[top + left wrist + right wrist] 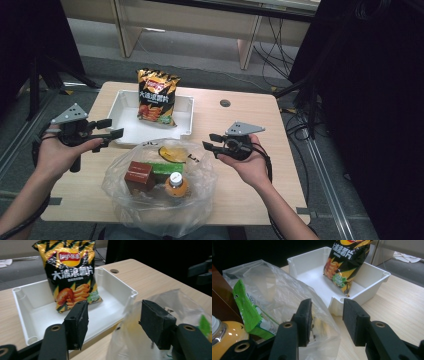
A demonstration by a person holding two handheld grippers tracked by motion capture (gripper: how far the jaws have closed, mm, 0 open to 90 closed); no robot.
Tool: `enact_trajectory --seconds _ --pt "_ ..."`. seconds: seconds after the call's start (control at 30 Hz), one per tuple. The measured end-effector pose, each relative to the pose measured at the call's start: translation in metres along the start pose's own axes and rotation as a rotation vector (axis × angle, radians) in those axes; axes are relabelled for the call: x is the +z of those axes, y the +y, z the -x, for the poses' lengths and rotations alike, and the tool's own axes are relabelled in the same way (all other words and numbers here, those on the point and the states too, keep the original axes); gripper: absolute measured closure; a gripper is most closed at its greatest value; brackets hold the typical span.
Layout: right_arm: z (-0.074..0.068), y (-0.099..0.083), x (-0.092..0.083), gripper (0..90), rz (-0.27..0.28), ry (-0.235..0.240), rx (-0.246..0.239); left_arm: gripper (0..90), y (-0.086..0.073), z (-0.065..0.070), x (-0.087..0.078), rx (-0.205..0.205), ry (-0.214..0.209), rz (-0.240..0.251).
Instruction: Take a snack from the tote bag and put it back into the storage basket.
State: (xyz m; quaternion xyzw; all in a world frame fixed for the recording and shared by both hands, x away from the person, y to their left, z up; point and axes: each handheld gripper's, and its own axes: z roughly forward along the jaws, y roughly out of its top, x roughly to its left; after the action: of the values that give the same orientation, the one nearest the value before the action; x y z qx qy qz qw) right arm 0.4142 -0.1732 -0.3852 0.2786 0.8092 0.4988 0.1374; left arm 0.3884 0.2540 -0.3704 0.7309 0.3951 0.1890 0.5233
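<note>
Chip bag (157, 96) stands upright in the white tray (186, 112), blocking its far side; tray's near half lies free.

light: even, overhead | surroundings: dark | shadows: soft | glare: faint on plastic bag (159, 187) | focus: slightly soft

Pale wood-grain table top (250, 120), matt and smooth; white tray (131, 135) of smooth hard plastic with a faint sheen. Glossy printed foil on the crisp bag (156, 96), thin clear crinkled film for the plastic bag (200, 192), shiny where light catches. Matt black pads (77, 322) with a slightly rough, foam-like face on the left gripper (111, 129); same dull black on the right gripper (211, 141), with a flat grey plate on top.
</note>
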Motion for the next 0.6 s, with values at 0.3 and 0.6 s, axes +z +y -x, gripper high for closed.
enact_trajectory --seconds 0.3,0.6 --pt "0.001 -0.004 -0.003 59.8 -0.019 -0.009 0.01 37.3 0.006 0.016 0.007 -0.006 -0.066 -0.007" --pt "0.003 -0.006 -0.004 59.6 -0.032 -0.007 0.027 39.6 0.015 0.033 0.016 0.031 -0.131 -0.024"
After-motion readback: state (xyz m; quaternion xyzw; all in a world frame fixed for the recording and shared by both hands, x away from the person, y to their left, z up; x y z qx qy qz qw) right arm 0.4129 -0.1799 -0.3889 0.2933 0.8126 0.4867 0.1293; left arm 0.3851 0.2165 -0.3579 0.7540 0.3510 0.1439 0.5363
